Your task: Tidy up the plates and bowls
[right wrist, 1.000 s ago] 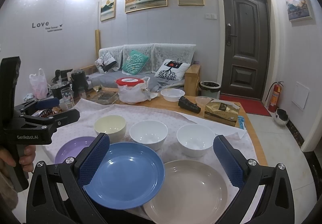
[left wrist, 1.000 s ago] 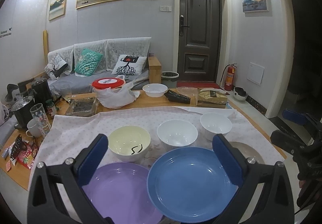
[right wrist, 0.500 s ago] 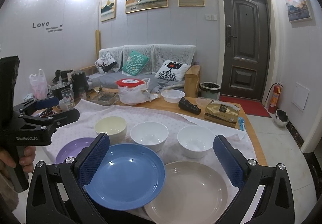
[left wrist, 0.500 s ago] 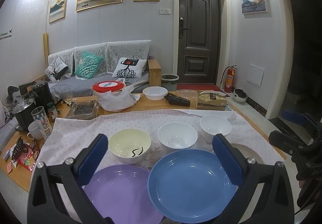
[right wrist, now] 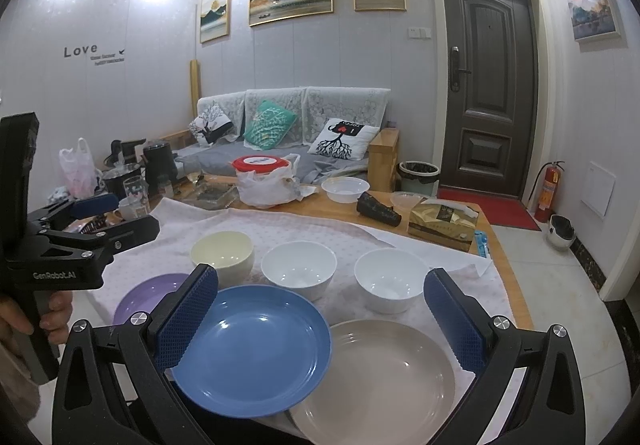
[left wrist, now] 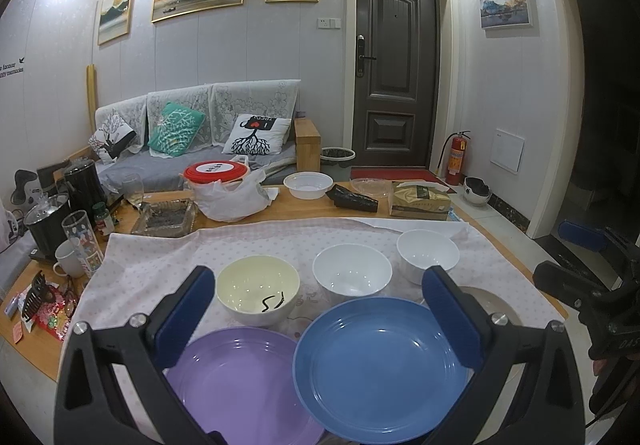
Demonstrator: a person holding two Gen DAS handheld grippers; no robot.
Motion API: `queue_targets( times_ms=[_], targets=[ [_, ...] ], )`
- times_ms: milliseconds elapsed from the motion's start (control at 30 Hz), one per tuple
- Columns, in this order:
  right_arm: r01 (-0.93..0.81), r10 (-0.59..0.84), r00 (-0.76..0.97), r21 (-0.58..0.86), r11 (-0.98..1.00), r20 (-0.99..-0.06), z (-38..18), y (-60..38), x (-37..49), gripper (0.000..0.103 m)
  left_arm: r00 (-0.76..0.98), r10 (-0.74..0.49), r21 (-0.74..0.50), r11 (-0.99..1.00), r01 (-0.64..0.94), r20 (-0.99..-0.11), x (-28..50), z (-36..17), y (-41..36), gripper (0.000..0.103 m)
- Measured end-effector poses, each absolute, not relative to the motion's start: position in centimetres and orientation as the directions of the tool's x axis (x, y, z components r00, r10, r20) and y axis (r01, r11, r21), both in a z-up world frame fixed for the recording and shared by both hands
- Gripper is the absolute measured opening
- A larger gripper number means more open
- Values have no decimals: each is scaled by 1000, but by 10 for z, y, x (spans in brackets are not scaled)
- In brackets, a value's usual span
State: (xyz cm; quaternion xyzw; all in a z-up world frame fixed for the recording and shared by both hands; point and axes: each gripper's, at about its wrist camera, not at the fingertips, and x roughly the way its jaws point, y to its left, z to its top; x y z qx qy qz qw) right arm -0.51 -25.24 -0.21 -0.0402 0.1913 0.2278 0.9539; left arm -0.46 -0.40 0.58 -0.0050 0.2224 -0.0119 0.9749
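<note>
Partly hidden behind the wide-apart left tongs, beige plate; right tongs likewise apart.

On the tablecloth three plates are lying in a near row and three bowls are sitting in a row behind them. The purple plate is lying leftmost, the blue plate is overlapping its right edge, and the beige plate is lying rightmost, its left edge tucked under the blue one. The cream bowl is standing behind the purple plate, the middle white bowl behind the blue plate, the right white bowl behind the beige plate. Farther back on the bare table, a lidded container in a bag, a shallow white bowl and a tissue box are sitting left to right.
</note>
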Motion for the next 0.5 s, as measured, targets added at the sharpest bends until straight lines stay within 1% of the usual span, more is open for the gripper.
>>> queue_targets(
  times_ms=[267,500],
  targets=[
    [-463,437,815,24,886,-381,-7,-243,-7,102,901,-27,-16,1000,22,-434,-5,6,-3,103],
    [-469,446,817,28,883,-366,1,-245,-9,102,901,-29,-19,1000,23,-434,-4,6,-3,103]
  ],
)
